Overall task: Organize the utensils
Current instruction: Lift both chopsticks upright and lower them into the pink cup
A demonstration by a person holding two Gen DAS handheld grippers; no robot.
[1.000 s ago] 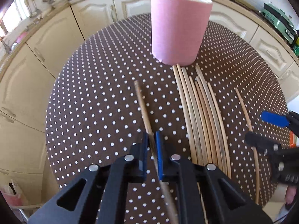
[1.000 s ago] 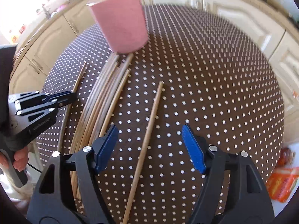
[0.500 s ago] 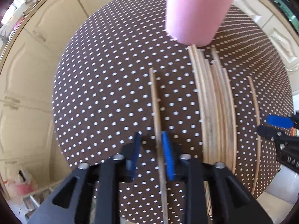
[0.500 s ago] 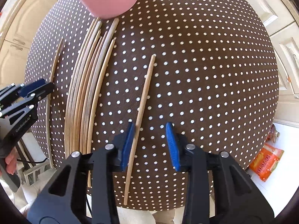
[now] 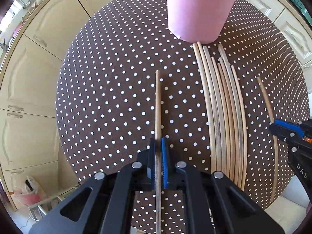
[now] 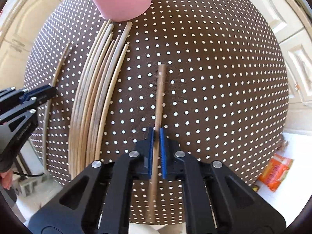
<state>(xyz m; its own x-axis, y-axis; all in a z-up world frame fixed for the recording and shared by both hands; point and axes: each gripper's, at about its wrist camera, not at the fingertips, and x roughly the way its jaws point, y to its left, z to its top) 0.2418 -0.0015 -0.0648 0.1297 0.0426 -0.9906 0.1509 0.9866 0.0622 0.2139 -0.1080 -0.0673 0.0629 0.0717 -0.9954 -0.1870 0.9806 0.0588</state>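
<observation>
The left gripper (image 5: 158, 146) has its blue pads (image 5: 163, 156) pressed in on a single wooden chopstick (image 5: 158, 105), which runs forward between them and points toward the pink cup (image 5: 200, 11); its far end lies over the dotted cloth, well to the left of the main bundle. The right gripper (image 6: 156, 136) is likewise pinched tight on another wooden chopstick (image 6: 159, 95), gripped low on its length with the far tip aimed up the table. Whether either stick is lifted clear of the cloth or resting on it cannot be told. Between the two grippers lies a bundle of chopsticks (image 5: 224, 117), side by side and touching, their far ends just beside the base of the pink cup, which stands upright at the far side of the table. The surface is a round table under a brown tablecloth with white polka dots (image 5: 109, 89). Cream cabinet doors (image 5: 29, 78) with curved handles ring the room behind, a pink plastic bag (image 5: 25, 191) sits on the floor at the left, and an orange packet (image 6: 276, 171) lies on the pale floor at the right.
</observation>
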